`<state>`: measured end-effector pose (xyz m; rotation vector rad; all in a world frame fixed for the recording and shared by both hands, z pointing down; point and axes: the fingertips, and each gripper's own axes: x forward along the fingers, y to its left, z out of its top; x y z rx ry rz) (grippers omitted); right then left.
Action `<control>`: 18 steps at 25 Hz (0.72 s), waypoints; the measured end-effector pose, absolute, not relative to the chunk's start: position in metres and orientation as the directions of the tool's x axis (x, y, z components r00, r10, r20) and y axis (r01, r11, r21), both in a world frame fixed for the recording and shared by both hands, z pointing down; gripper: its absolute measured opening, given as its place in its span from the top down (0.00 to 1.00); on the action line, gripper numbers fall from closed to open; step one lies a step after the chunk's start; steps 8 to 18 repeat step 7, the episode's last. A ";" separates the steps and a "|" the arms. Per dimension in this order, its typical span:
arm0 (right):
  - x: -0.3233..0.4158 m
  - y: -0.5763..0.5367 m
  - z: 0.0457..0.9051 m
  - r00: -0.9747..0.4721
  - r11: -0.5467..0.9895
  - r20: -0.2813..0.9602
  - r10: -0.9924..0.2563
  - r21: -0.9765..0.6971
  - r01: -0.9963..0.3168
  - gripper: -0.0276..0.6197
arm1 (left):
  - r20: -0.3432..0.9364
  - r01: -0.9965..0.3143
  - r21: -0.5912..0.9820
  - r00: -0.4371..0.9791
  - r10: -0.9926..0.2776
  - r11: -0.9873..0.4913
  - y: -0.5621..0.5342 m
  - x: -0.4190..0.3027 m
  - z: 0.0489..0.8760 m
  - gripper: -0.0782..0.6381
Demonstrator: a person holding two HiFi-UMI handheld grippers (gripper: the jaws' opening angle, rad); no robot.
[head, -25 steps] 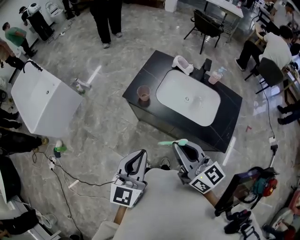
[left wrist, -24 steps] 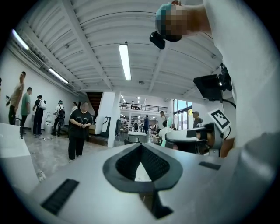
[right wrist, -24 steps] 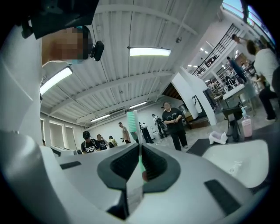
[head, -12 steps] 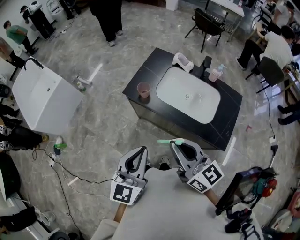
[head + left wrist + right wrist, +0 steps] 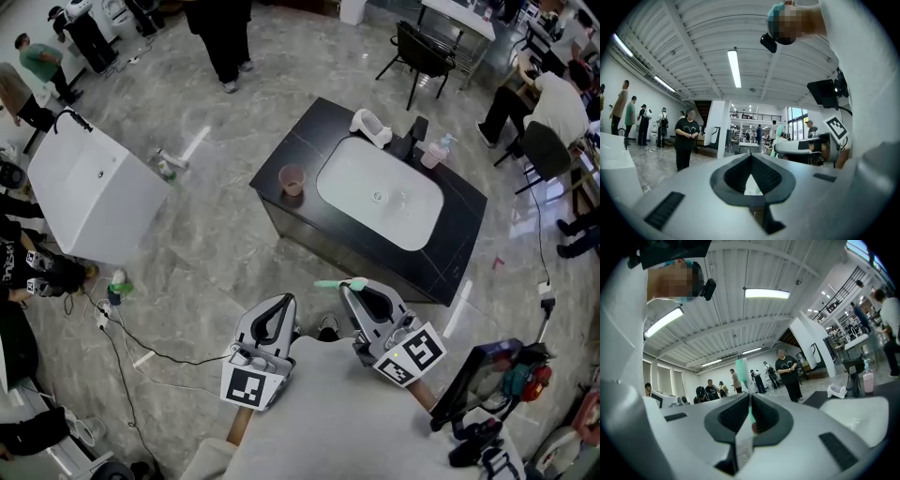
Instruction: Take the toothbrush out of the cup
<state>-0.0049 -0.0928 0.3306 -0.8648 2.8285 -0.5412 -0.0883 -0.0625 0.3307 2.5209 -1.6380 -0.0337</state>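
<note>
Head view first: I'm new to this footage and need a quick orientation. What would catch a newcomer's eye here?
The black counter with its white sink stands mid-floor in the upper centre, a pink cup on its left corner. Nearer, at the bottom, the right hand-held gripper is shut on a mint-green toothbrush, which sticks out to the left, well away from the cup.

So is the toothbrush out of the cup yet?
Out: the right gripper grips the toothbrush, far from the pink cup.
</note>
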 end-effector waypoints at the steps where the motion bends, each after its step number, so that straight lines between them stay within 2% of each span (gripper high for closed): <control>1: -0.005 -0.093 0.331 -0.826 0.770 -0.022 -0.564 -0.375 -0.516 0.92 | 0.054 -0.908 0.126 0.409 -0.911 -0.401 -0.063 -0.088 0.331 0.89; 18: -0.005 -0.090 0.332 -0.828 0.771 -0.019 -0.560 -0.378 -0.513 0.92 | 0.049 -0.908 0.132 0.407 -0.912 -0.398 -0.060 -0.087 0.330 0.89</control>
